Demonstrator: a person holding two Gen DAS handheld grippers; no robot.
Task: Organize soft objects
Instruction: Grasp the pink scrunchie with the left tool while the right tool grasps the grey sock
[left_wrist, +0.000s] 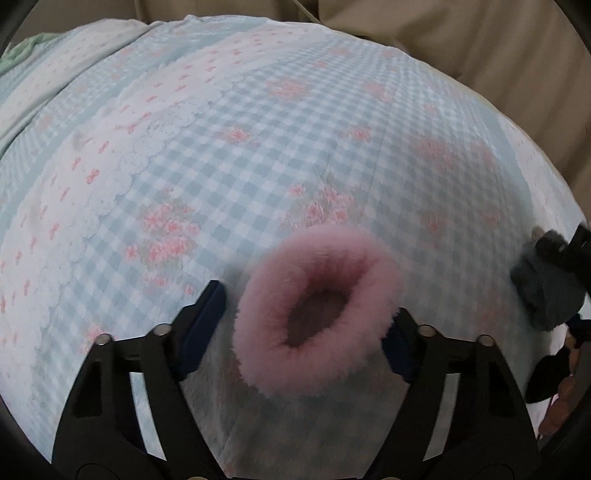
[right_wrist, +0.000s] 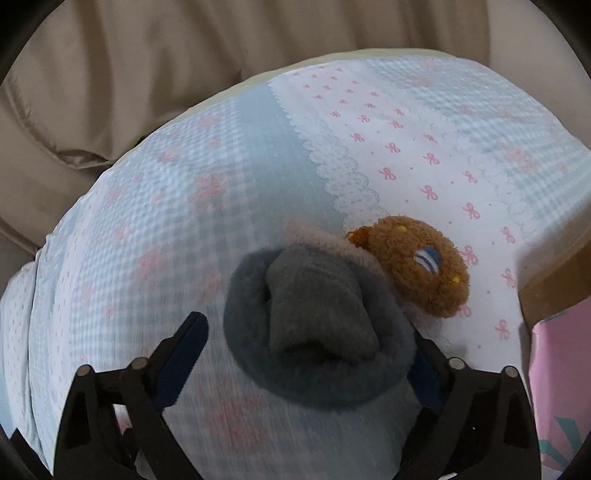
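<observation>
Pink fluffy ring (left_wrist: 317, 310), hole upward, and grey roll (right_wrist: 317, 328), between parted fingers of left gripper (left_wrist: 308, 314) and right gripper (right_wrist: 308, 347).

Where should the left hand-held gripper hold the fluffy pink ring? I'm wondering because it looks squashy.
Grip the pink ring across its whole width, coming down from above with one finger on each outer side. It lies flat on the checked cloth with its hole facing up, so both sides are free. The left hand-held gripper already straddles it that way.
</observation>
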